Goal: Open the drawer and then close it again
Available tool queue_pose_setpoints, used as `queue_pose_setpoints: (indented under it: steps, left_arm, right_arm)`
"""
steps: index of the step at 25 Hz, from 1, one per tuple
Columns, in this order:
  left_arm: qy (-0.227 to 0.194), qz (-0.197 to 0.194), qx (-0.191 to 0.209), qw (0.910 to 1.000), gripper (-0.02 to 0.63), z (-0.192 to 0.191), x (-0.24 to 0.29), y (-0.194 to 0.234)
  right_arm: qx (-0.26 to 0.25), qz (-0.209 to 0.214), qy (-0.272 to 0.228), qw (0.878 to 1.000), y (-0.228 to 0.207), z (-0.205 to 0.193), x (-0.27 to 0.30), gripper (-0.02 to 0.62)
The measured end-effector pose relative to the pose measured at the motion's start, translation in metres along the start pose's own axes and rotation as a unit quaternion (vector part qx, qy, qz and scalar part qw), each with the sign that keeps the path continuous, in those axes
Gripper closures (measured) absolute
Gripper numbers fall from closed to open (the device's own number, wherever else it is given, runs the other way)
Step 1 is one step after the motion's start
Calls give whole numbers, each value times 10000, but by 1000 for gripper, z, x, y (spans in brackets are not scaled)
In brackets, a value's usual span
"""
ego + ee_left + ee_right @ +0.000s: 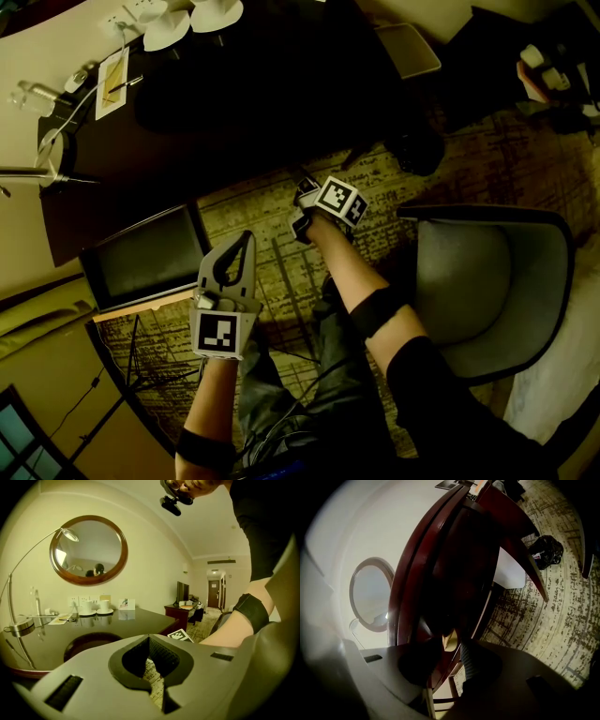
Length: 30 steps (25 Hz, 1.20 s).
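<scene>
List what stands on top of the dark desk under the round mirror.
Two white cups on saucers, an upright card, a lamp base and a flat leaflet. The left gripper covers the near edge of the desk.

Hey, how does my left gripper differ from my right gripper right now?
The left gripper has its jaws shut on nothing; the right gripper has its jaws apart. The left gripper sits back over the carpet; the right gripper is close up at the desk's front. Both bear a marker cube.
</scene>
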State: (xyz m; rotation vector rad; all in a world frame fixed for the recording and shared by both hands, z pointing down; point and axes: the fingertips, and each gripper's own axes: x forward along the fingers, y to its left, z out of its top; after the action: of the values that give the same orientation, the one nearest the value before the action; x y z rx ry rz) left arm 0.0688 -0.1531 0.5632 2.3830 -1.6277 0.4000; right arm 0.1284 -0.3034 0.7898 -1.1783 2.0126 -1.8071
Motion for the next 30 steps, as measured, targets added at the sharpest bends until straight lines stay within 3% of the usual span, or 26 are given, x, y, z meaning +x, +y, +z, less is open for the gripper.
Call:
queue_pose_setpoints:
  steps: [5,17,30]
  left_arm:
    - [37,1,-39,10000,606,-2,3,1]
    - [114,29,-113,9999,606,-6,5,3]
    - [58,-158,-106,9998,606,7,-9,-9]
  right_arm:
    - [72,2,-120,9999,0,3,5,520]
    - [83,-127,-74,9999,-2,3,1,517]
    - [191,-339,12,9992,-12,-28,-54,517]
